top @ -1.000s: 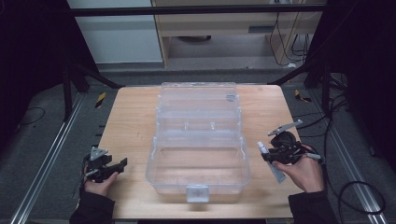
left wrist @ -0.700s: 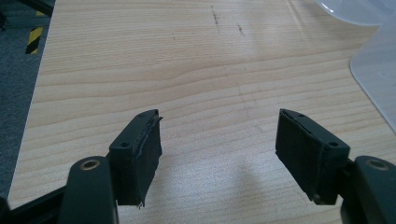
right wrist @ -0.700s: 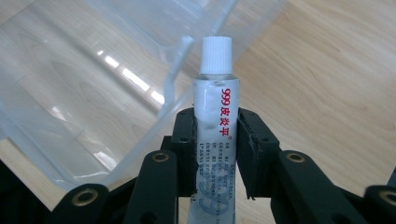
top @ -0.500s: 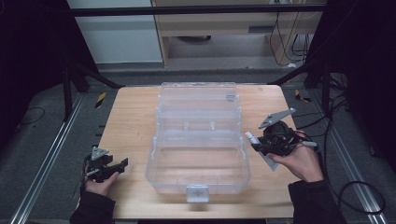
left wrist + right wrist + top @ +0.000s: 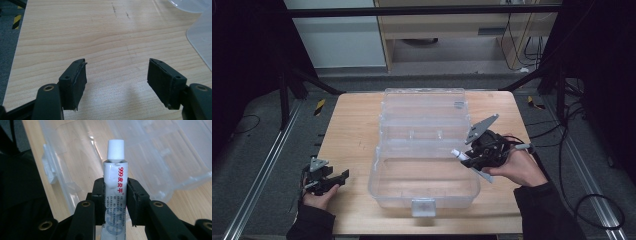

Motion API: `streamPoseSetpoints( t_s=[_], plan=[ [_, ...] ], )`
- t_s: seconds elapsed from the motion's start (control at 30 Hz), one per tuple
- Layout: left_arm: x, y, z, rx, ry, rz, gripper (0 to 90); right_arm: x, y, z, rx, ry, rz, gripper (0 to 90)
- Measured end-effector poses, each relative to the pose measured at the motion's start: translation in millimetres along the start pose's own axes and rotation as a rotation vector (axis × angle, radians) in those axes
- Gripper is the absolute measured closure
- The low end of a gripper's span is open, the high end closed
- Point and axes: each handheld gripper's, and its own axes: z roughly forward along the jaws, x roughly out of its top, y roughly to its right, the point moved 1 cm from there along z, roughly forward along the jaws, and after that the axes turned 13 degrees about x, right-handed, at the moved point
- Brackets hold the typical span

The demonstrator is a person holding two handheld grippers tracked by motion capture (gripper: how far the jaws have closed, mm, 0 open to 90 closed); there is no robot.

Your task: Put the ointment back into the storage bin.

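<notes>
High view, table: we've got a light wooden table in the middle of the frame, dark floor all around it.
High view, box: a clear plastic box sits open in the centre, lid flipped toward the top of the frame, white latch at the bottom edge.
High view, right gripper: the right gripper is right of centre, held in a hand, hovering at the box's right rim with a white tube sticking out toward the left of the frame.
High view, left gripper: the left gripper is at lower left, low over the table near its left edge, well apart from the box. We can't really judge its jaws from up here.
Left gripper view, jaws: here we see the left gripper spread wide, nothing between the black pads, just bare wood grain.
Left gripper view, box: a corner of the clear box peeks in at the right edge of the frame.
Right gripper view, jaws: the right gripper is clamped on the tube, pads pressing both sides of its body.
Right gripper view, tube: white with a ribbed white cap at the top, red "999" plus red characters down the side, standing upright in the frame.
Right gripper view, box: the clear box spreads behind the tube across the top and right of the frame, with table wood showing through it.
</notes>
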Motion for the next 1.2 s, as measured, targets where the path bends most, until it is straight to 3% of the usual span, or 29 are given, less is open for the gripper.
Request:
streamPoseSetpoints(
  t_s=[0.3,0.47,0.5,0.93,1.2],
  plan=[
    [0.1,-0.3,-0.3,-0.001,0.002,-0.001,31.1,22.2,-2.1,26.9,0.049,-0.082,-0.098,69.7],
    [0.0,-0.5,-0.2,-0.001,0.001,-0.001,31.1,27.0,1.1,40.8,0.073,-0.120,-0.122,69.7],
    [0.0,-0.6,-0.2,-0.001,0.002,-0.001,31.1,28.3,2.4,48.0,0.083,-0.149,-0.127,69.7],
    [0.0,-0.8,-0.2,-0.001,0.002,-0.001,31.2,28.8,7.2,89.7,0.152,-0.268,-0.216,69.7],
    [-0.1,-1.1,-0.2,-0.002,0.003,-0.002,31.1,24.4,9.4,109.7,0.167,-0.320,-0.234,69.7]
  ],
)
